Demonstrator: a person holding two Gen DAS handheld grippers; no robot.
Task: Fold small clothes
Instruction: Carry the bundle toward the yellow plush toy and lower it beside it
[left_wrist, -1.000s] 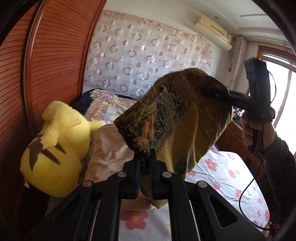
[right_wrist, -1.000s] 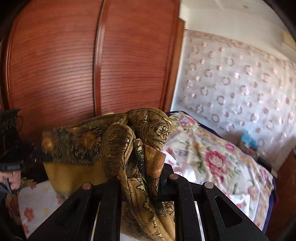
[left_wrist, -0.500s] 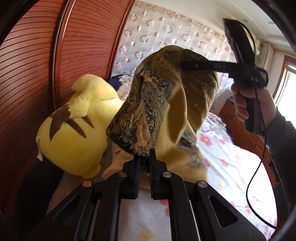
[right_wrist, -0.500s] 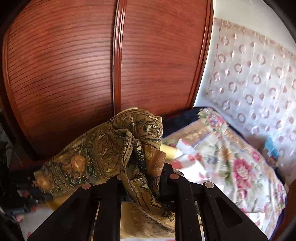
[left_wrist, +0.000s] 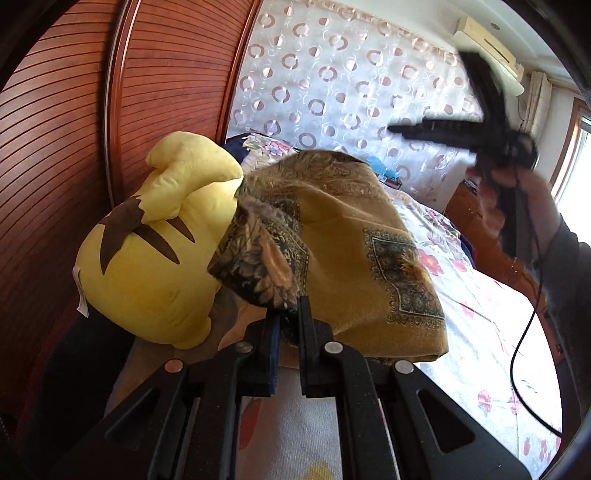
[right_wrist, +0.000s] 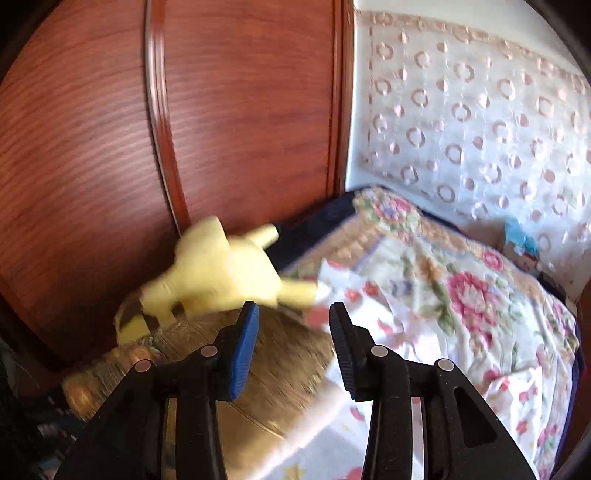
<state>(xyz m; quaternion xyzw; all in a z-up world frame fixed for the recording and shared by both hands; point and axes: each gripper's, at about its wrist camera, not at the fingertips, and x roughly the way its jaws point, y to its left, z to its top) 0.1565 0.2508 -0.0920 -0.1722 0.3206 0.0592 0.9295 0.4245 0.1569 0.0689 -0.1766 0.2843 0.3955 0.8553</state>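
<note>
A mustard-gold patterned cloth (left_wrist: 351, 240) lies spread over the bed, its dark paisley corner bunched at my left gripper (left_wrist: 288, 314), which is shut on that corner. In the right wrist view the cloth (right_wrist: 280, 365) lies below and left of my right gripper (right_wrist: 293, 321), which is open and empty, held above it. The right gripper also shows in the left wrist view (left_wrist: 461, 133), blurred, raised in the air in a hand.
A yellow plush toy (left_wrist: 147, 258) sits left of the cloth against a red-brown wooden wardrobe (left_wrist: 74, 129); it also shows in the right wrist view (right_wrist: 221, 269). The bed has a floral sheet (left_wrist: 480, 314) and floral quilt (right_wrist: 461, 295). A circle-patterned curtain (left_wrist: 351, 74) hangs behind.
My right gripper let go of the cloth, opened and lifted away. The cloth dropped from hanging in the air onto the bed. My left gripper lowered with its corner.
</note>
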